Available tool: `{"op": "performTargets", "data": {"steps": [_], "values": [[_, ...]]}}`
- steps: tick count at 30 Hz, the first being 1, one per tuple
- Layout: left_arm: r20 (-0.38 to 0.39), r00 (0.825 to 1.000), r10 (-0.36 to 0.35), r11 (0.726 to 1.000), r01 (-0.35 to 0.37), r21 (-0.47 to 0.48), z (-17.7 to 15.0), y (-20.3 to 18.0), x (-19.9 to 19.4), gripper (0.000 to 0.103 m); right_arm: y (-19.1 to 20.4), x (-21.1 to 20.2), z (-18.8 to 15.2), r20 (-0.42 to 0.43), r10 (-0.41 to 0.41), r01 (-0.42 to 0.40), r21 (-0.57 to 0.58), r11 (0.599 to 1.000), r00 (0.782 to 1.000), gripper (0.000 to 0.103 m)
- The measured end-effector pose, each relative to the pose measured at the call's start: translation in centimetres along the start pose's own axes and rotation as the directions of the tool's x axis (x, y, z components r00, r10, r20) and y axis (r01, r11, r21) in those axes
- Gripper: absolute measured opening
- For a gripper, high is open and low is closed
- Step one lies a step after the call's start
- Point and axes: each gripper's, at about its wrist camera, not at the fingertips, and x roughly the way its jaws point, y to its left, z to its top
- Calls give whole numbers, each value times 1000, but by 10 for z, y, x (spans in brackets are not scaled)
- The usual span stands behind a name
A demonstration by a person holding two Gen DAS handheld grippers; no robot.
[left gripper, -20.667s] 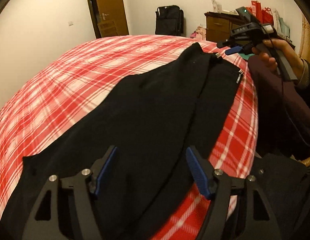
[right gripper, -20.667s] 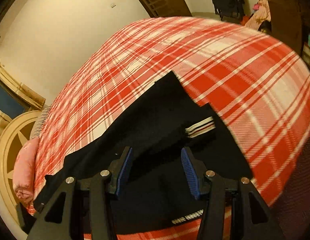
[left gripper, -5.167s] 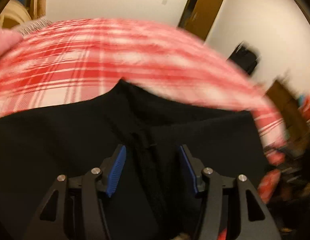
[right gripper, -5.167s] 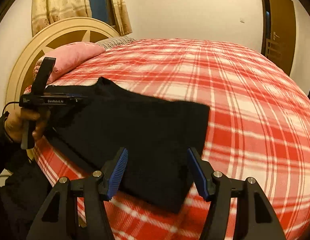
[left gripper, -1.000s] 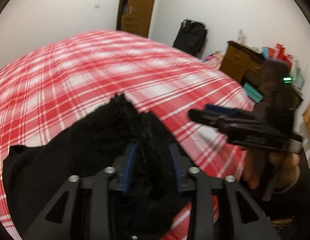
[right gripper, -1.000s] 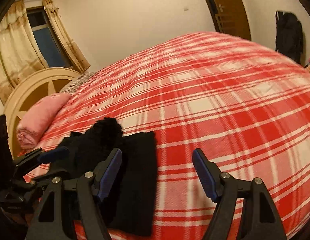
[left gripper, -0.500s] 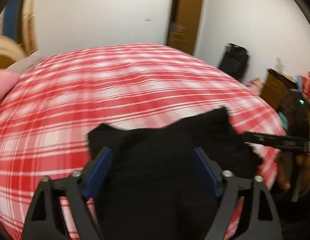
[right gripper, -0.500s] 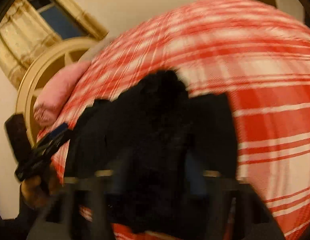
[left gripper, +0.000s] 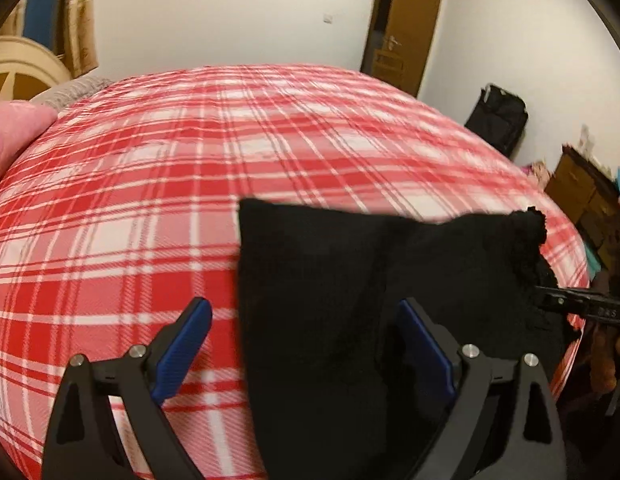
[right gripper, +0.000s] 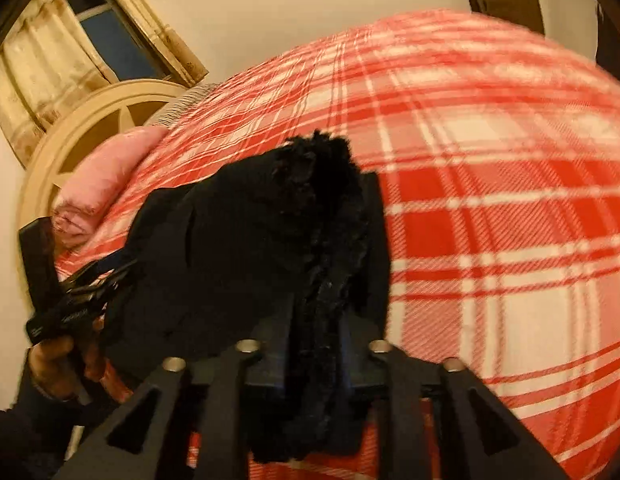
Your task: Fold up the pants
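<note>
The black pants (left gripper: 370, 292) lie folded into a small bundle on the red plaid bed (left gripper: 150, 184), near its front edge. My left gripper (left gripper: 304, 344) is open and empty, hovering over the bundle's left edge. My right gripper (right gripper: 316, 360) is shut on a fuzzy edge of the pants (right gripper: 270, 240) and holds that end lifted off the bed. The right gripper also shows in the left wrist view (left gripper: 582, 306) at the bundle's right end. The left gripper also shows in the right wrist view (right gripper: 82, 292) at the bundle's left.
A pink pillow (right gripper: 102, 184) and cream headboard (right gripper: 82, 128) are at the bed's head. A brown door (left gripper: 402, 28), a black bag (left gripper: 498, 116) and a wooden dresser (left gripper: 582, 188) stand beyond the bed.
My left gripper has let go of the pants, opened and pulled back to the left. My right gripper has closed on the fuzzy edge of the bundle.
</note>
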Motion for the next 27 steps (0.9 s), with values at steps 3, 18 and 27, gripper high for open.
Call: {"op": "performTargets", "data": {"steps": [3,18,27], "values": [[-13,1000,13,999,-13,38,-11,-13,3,96,20,-28,3,106,-106,113,-64,992,989,45],[-1,1000,-1,996,1,88,-27,-27,-10,99,89,2,-38,-147,31,-76,-309,948,989,51],[17,999,-35,997,34,62,-32,-27,-19,99,85,-26,19,31,148,-136,-248,959,988,51]]}}
